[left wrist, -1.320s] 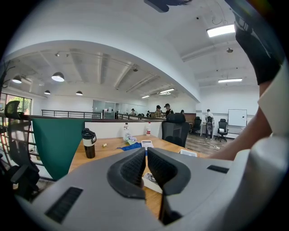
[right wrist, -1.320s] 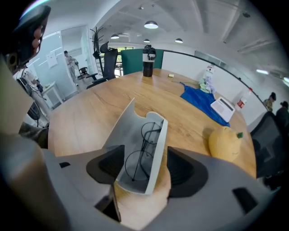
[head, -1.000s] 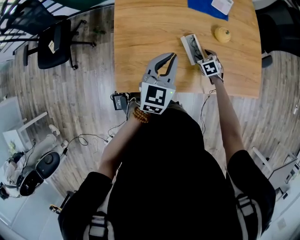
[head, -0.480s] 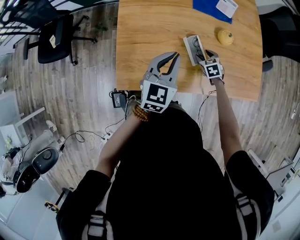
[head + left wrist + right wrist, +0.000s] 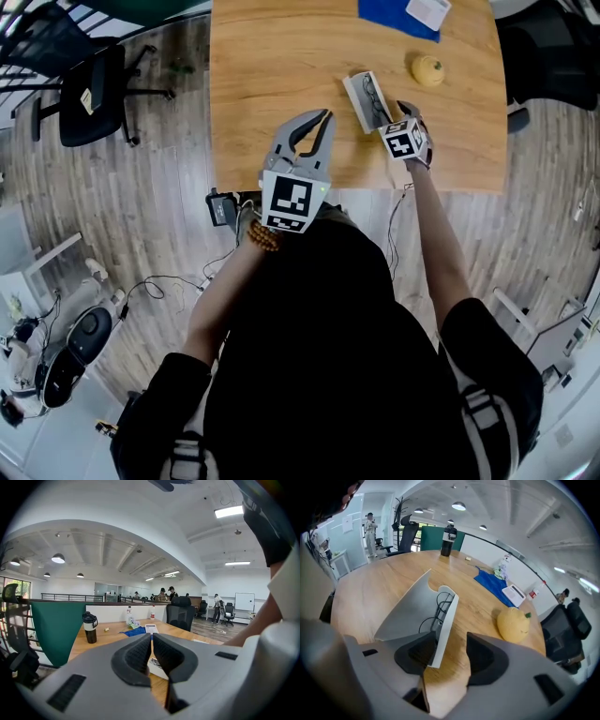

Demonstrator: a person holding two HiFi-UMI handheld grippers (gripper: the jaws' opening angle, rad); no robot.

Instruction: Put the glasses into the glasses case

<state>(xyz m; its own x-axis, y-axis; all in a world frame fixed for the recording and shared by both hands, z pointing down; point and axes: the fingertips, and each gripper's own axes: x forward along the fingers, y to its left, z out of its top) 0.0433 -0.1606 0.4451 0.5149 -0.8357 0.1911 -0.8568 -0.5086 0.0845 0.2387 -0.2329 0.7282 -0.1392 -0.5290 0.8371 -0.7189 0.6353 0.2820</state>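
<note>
Table [image 5: 272,66] at the frame's top; open glasses case [image 5: 359,101] upper middle, glasses [image 5: 439,607] inside; your right gripper [image 5: 452,656], half open and just closing, has the case's edge between its jaws; your left gripper [image 5: 151,644] is closed, empty; next, likely fold the case shut

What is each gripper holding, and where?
Nothing yet. Right gripper, jaws just closing, straddles the open white glasses case at its near end; left gripper empty.

glasses case [image 5: 408,612] white | glasses [image 5: 437,607] black (thin frame) | table [image 5: 389,576] light wood grain | fruit [image 5: 513,624] yellow
</note>
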